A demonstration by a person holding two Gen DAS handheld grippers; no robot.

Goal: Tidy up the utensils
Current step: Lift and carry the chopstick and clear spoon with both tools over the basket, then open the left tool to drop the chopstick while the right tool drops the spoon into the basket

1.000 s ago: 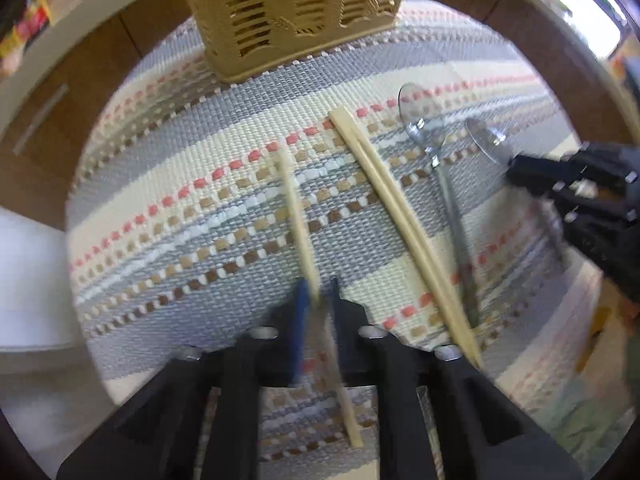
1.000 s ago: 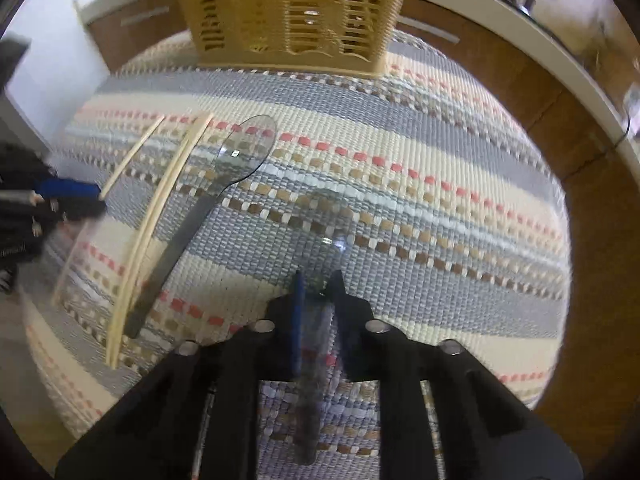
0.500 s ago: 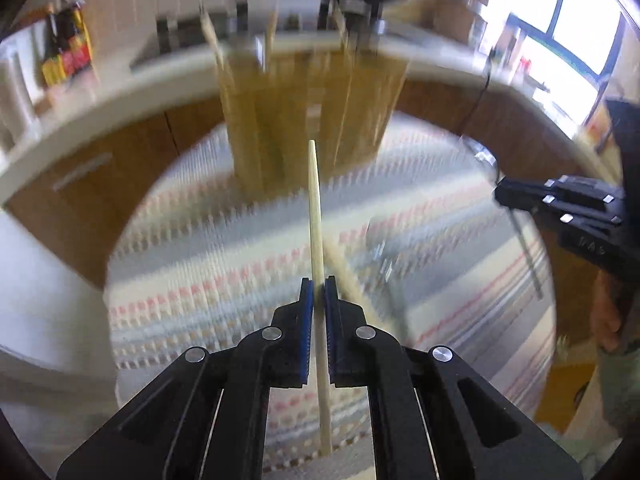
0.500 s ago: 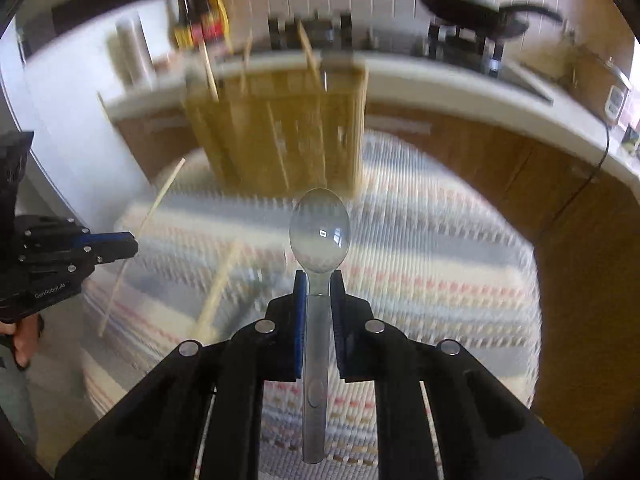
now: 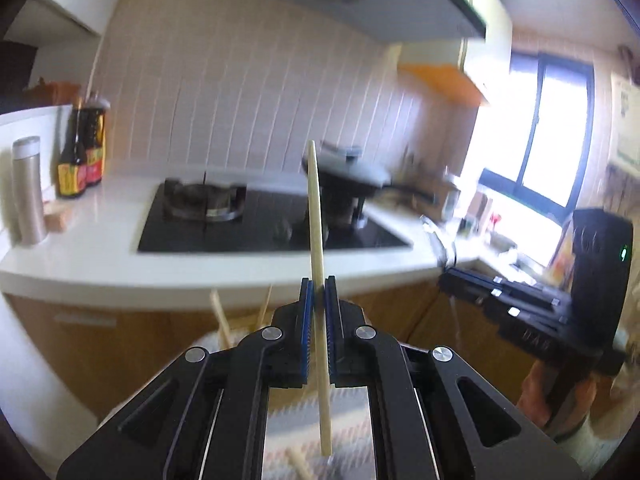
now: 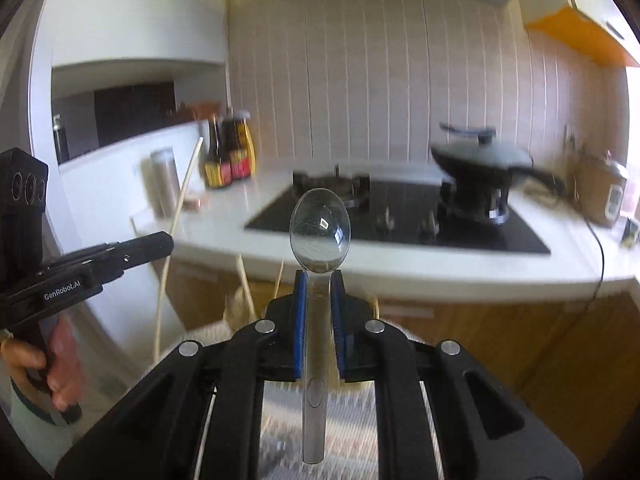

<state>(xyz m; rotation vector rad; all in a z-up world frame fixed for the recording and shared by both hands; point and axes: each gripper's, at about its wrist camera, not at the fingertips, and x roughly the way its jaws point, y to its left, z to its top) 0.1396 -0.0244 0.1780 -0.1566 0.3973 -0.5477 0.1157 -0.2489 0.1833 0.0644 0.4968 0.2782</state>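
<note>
The chopstick (image 5: 316, 216) stands nearly upright, clamped between the blue pads of the left gripper (image 5: 319, 286), its tip toward 12 o'clock and its lower end hanging past the jaws over the striped mat (image 5: 352, 424). The jaws are closed down to the stick's width. In the right wrist view the clear plastic spoon (image 6: 319, 232) is pinched by its handle in the right gripper (image 6: 319, 280), bowl up at 12 o'clock, handle end hanging toward 6 o'clock; those jaws are closed on the handle.

Just below each gripper's tips, at about 10 to 11 o'clock, tips of other chopsticks (image 5: 219, 316) stick up from the woven basket (image 6: 236, 312), most of which the fingers hide. Beyond runs the white counter (image 5: 92, 248) with a black gas hob (image 5: 256, 224); a dark lidded pan (image 6: 480, 168) sits on its right burner. Sauce bottles (image 6: 228, 148) and a steel flask (image 5: 26, 192) stand at the counter's left end.

Only the left wrist view shows the window (image 5: 548, 128) at 2 o'clock and the other tool at 4 o'clock. Only the right wrist view shows the left tool side-on at 9 o'clock, the person's hand (image 6: 52, 360) on its grip, and the whole stick slanting through it.

The wooden cabinet front (image 6: 560, 344) below the counter edge closes the far side; air between the two tools is open.
</note>
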